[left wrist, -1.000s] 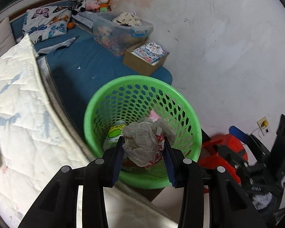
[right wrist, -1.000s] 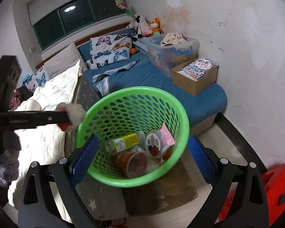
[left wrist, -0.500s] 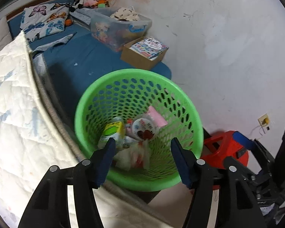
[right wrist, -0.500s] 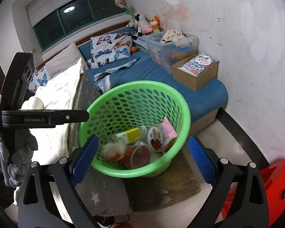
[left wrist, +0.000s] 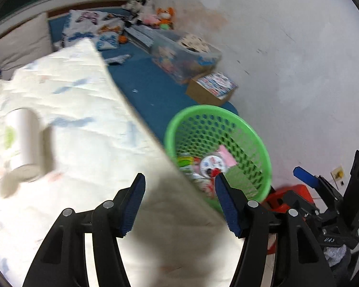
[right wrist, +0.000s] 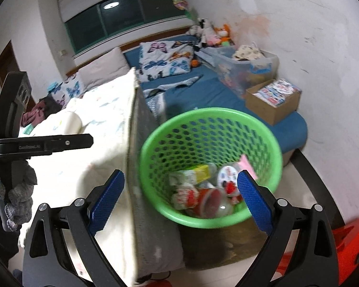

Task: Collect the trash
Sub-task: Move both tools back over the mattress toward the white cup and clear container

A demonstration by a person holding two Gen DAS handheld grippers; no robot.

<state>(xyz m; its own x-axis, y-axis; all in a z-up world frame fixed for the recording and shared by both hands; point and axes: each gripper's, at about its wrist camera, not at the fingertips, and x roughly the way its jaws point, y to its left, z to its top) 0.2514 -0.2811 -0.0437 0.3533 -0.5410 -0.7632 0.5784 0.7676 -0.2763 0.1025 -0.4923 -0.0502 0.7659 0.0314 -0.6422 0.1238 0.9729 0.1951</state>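
Observation:
A green mesh basket (left wrist: 263,153) (right wrist: 203,111) stands on the floor at the bed's corner. It holds a crumpled white-and-red wrapper (right wrist: 184,196), a bottle with a yellow label (right wrist: 196,172), a round lid (left wrist: 211,163) and a red cup (right wrist: 210,203). My left gripper (left wrist: 179,179) is open and empty above the edge of the white quilt (left wrist: 83,110), left of the basket. A white cylinder (left wrist: 24,143) lies on the quilt, farther left. My right gripper (right wrist: 180,175) is open wide and empty, hovering over the basket's near side.
A blue mattress (right wrist: 203,91) carries a clear storage bin (right wrist: 241,64), a cardboard box (right wrist: 272,100), butterfly pillows and plush toys. The white wall runs close on the right. A red stool (right wrist: 351,241) sits by the basket. A gloved hand (right wrist: 16,198) holds the left tool.
The left gripper let the crumpled wrapper fall into the basket, its jaws spread, and it swung left over the quilt. The right gripper shifted slightly, still open.

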